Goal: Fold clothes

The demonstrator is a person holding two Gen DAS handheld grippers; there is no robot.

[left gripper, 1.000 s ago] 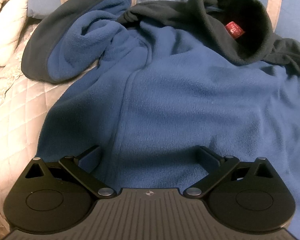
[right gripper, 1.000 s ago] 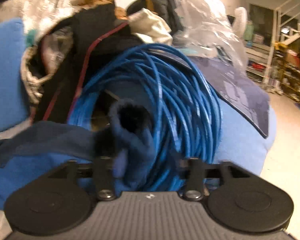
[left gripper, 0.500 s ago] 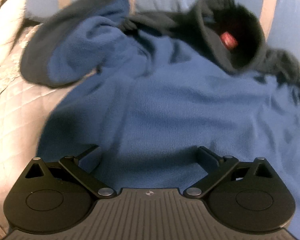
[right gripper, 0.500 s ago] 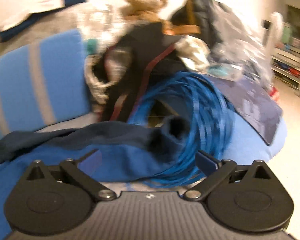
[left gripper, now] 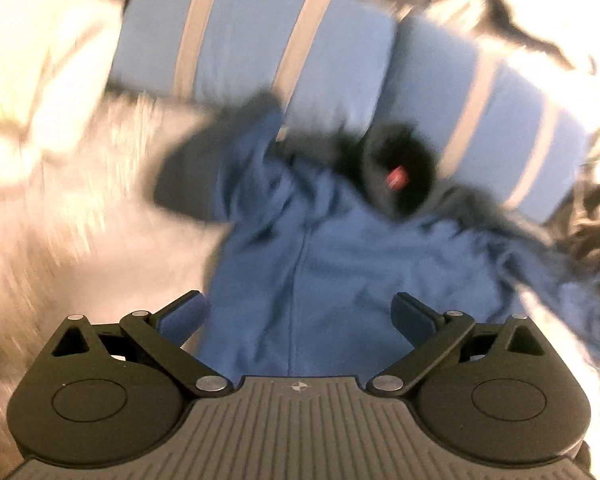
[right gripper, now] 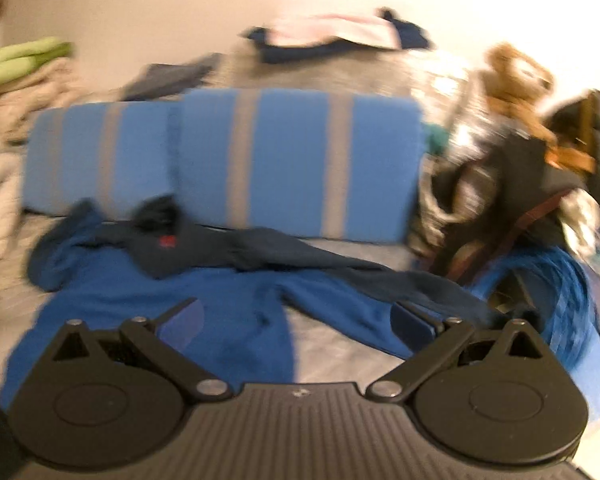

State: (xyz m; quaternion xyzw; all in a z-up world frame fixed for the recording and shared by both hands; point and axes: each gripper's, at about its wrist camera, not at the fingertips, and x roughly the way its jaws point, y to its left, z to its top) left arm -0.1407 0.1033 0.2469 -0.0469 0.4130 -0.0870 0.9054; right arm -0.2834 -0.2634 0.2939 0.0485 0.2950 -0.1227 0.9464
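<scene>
Left wrist view: you are looking along your left gripper (left gripper: pixel 298 316) at the blue fleece jacket (left gripper: pixel 340 264), blurred by motion.
Left tongs: fingers are standing wide apart, clamping nothing.
Jacket position: it is lying spread on the quilted bed cover (left gripper: pixel 60 220), straight ahead of the left tongs, its lower body just beyond the fingertips.
Long axis: it is running away from you, hem near, dark hood (left gripper: pixel 400 176) far, resting against the striped blue pillows (left gripper: pixel 340 40).
Right sleeve: it is trailing off toward the right edge of this view.

Right wrist view: you are seeing the same jacket from its right side, behind your right gripper (right gripper: pixel 296 318).
Right tongs: fingers are spread apart too, holding nothing.
Sleeve: the dark sleeve (right gripper: pixel 340 264) is stretching straight out sideways, its cuff ending just beyond the right finger, beside the coil of blue cable (right gripper: pixel 556 300).
Nearer hand: your right one is sitting closer to that sleeve; your left one is closer to the hem.
Stage: the jacket is lying unfolded, sleeve out.
</scene>
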